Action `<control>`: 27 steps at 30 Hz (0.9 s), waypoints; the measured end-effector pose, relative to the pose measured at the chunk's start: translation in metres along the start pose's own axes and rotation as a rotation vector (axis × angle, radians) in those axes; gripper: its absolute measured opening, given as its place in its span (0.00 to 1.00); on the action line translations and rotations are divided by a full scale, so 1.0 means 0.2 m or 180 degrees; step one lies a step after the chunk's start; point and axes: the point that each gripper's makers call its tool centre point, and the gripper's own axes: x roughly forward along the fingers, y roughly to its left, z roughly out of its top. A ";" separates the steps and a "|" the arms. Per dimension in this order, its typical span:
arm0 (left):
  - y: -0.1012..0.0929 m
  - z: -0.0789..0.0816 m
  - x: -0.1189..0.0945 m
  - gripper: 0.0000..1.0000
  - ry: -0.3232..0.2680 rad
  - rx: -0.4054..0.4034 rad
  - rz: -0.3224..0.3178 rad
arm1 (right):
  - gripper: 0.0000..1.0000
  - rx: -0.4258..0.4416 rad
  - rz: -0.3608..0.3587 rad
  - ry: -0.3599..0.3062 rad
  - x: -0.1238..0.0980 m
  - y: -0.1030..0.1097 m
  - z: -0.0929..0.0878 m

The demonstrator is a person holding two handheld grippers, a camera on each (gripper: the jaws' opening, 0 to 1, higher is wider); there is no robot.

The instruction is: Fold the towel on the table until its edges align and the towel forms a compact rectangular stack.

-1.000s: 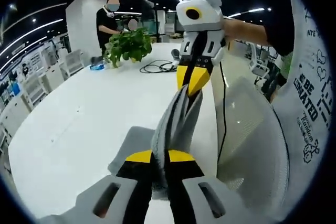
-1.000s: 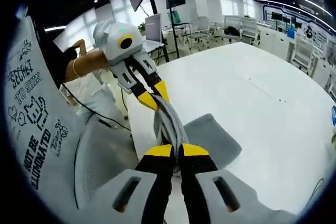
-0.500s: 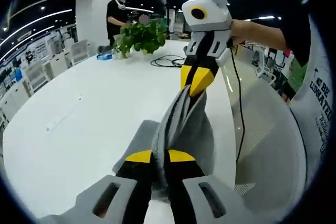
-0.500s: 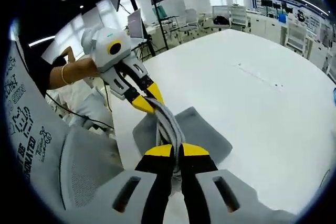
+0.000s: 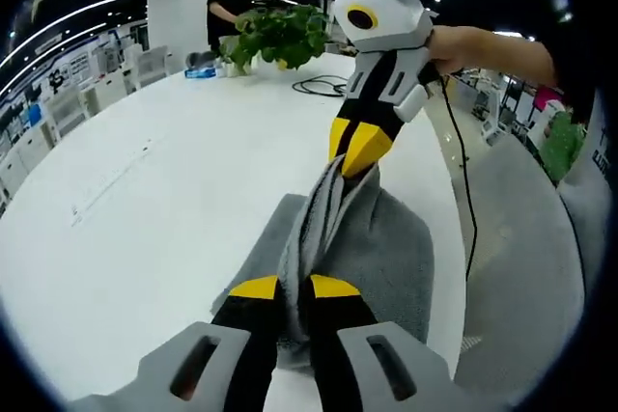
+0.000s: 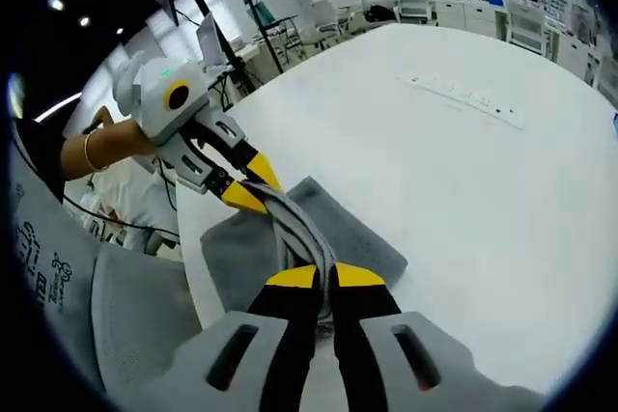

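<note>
both grippers pinch one bunched edge of a grey towel (image 5: 333, 238), the left gripper (image 5: 294, 288) and right gripper (image 6: 323, 277) clamped on its two ends, the rest of the cloth lying on the white desk (image 5: 145, 209) near its edge. the held fold runs lengthwise from gripper to gripper. if one hand leads, the edges could land skewed, or the cloth could slide off the desk.

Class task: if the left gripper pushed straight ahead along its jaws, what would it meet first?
Beyond the towel it already pinches, probably the right gripper, which holds the same edge straight ahead; depth is hard to judge.
</note>
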 end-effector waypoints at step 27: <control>0.32 -0.05 0.00 0.25 -0.0266 -0.0676 0.0700 | 0.19 0.0477 -0.0193 -0.0623 0.04 -0.22 0.05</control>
